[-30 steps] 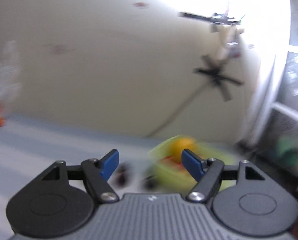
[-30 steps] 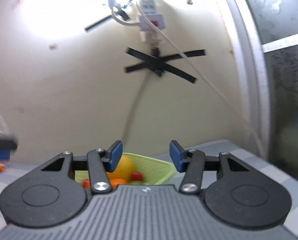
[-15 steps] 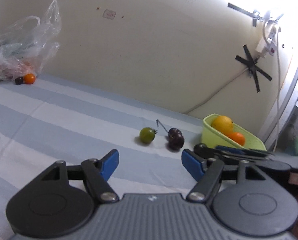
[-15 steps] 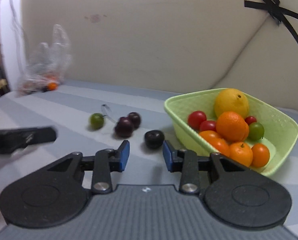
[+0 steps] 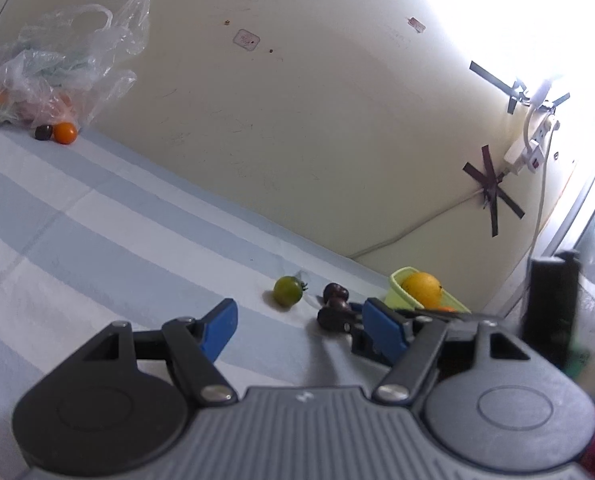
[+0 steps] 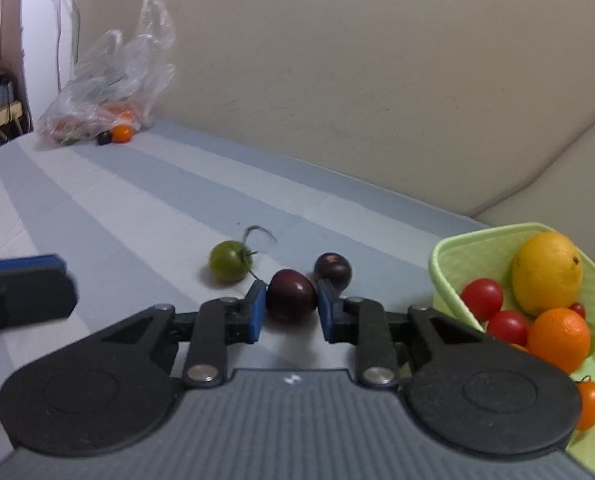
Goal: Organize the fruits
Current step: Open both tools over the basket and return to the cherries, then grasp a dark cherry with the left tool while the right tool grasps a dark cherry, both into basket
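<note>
A: What sits at the far left corner of the striped bench [image 6: 97, 200]?

B: A plastic bag [image 6: 109, 80] against the wall, an orange [image 6: 121, 133] and a dark fruit touching just beside it. The left claw [image 5: 297, 326] hangs empty, blue pads wide apart.

A: And mid-bench?

B: A green tomato [image 6: 229, 261], stem trailing. Right of it the right claw [image 6: 291, 306] brackets a dark plum [image 6: 291, 295], pads at its widest sides; whether they press it I cannot tell.

A: How will it handle?

B: Light, smooth-skinned, likely soft, so squeeze gently at the middle or it slips or bruises.

A: Obstacles?

B: A second plum [image 6: 333, 272] just behind, and the green basket [image 6: 449, 252] at the right is already crowded.
</note>
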`<act>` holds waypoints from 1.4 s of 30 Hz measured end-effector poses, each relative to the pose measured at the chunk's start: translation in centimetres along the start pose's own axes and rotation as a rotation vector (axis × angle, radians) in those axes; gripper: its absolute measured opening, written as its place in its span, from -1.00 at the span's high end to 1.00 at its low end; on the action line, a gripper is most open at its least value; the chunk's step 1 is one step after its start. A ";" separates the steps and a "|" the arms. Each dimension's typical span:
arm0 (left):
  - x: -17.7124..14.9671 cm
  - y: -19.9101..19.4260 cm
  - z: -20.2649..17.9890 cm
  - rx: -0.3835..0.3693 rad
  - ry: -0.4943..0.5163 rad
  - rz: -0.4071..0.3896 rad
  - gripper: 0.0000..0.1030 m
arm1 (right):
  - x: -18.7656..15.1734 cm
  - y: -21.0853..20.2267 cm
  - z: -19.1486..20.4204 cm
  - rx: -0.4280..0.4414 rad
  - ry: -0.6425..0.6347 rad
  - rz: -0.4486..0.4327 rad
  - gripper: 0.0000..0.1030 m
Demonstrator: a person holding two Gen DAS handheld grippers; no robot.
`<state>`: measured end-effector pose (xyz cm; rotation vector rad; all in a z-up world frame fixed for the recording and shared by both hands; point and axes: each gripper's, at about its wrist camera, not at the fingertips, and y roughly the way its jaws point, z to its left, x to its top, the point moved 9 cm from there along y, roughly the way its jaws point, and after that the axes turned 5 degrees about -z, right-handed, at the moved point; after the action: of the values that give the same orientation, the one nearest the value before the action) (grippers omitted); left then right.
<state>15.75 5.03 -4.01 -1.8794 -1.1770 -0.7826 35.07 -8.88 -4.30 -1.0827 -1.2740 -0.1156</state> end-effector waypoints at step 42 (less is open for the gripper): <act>-3.2 1.3 -3.5 -0.008 0.209 0.214 0.41 | 2.0 1.3 0.1 0.085 -0.177 0.194 0.54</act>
<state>15.42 0.27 -5.16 -1.8427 -0.8305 -0.8408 36.51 -7.16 -3.45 -1.1560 -1.3112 0.1824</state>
